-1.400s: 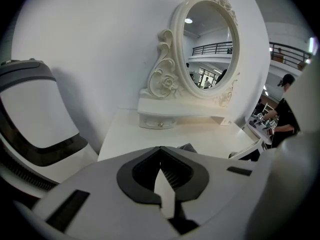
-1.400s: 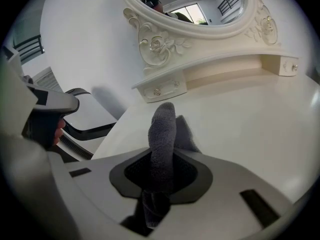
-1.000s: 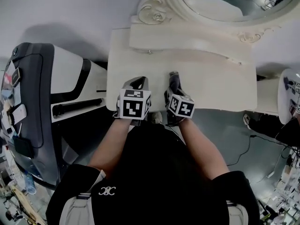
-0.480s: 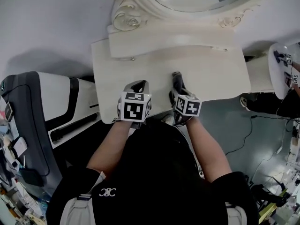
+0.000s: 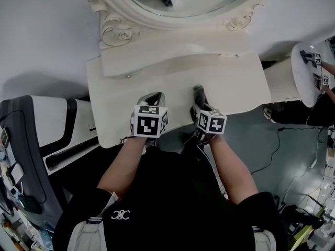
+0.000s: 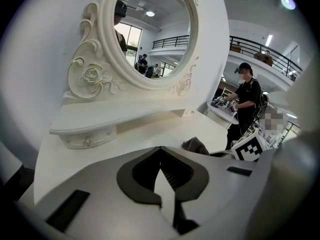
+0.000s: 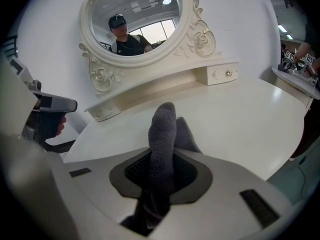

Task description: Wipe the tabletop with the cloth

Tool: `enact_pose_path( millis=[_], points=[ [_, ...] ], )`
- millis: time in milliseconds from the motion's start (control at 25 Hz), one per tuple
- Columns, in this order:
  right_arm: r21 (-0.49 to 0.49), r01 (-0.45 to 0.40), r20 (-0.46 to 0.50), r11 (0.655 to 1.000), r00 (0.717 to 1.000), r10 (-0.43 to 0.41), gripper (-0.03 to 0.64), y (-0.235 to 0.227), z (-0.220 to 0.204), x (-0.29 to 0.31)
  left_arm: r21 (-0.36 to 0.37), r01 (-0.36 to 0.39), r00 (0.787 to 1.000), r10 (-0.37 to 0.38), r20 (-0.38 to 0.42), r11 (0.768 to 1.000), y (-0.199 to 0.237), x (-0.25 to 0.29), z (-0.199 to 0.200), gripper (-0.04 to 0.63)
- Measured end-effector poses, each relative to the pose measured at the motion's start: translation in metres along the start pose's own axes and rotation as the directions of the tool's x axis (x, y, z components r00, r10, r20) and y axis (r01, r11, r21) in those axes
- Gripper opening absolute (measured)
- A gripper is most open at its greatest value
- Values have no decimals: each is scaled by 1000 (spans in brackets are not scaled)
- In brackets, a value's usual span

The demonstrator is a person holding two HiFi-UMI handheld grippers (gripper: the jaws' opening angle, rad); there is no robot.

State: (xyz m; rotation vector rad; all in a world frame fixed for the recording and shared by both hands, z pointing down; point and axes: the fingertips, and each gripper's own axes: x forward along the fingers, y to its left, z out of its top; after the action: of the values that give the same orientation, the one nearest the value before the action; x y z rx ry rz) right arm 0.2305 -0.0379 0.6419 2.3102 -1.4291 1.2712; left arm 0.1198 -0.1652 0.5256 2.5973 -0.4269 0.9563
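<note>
Pinching a bunched fold of the grey cloth [image 7: 164, 121], the right claw [image 7: 162, 160] is clamped on it just over the near edge of the cream desk [image 5: 235, 85], and the loose end flops forward past the jaws. The cloth looks soft, light and limp, likely to crumple and drag when pushed, so a deep bite into the bunch suits it. The left claw [image 6: 161, 159] is closed, with nothing in it.
</note>
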Motion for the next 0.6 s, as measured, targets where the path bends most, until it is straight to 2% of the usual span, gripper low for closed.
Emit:
enact_pose_path(
  millis=[160,440,600],
  points=[
    [22,18,8,1000,1000,-18,83,-44,6,-11,5,2,1000,-2,4,1000,-29,22,11,6],
    [43,45,26,998,999,-46,83,-127,21,-30,70,24,999,-22,-30,997,-85,54,21,6],
    [73,80,41,994,996,-83,83,-179,30,-42,76,17,1000,-15,-20,997,-117,69,29,6]
  ],
)
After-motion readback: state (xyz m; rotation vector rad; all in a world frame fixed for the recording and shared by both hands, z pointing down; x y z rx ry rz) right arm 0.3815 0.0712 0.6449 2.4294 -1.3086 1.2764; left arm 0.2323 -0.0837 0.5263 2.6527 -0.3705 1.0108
